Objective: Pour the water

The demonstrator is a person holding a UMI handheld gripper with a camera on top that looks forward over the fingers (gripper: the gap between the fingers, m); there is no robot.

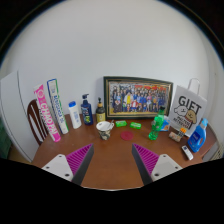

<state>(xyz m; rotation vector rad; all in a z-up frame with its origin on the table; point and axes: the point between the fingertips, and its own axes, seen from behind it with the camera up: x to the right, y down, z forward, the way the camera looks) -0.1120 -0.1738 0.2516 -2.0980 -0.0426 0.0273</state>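
Observation:
My gripper (113, 160) is open above the brown wooden table (110, 150), its two magenta-padded fingers (78, 159) wide apart with nothing between them. Well beyond the fingertips a small patterned bowl or cup (104, 128) stands on the table. To its left stand several bottles: a white one (74, 115), a dark blue pump bottle (87, 109) and a small dark bottle (99, 111). A green cup-like object (158, 125) sits further right.
A framed group photo (138, 98) leans on the white wall behind. A pink box (46, 113) and a tall tube (57, 105) stand at the left; a "GIFT" box (186, 110) and a blue bottle (198, 136) at the right. Small green (121, 124) and red (134, 126) items lie mid-table.

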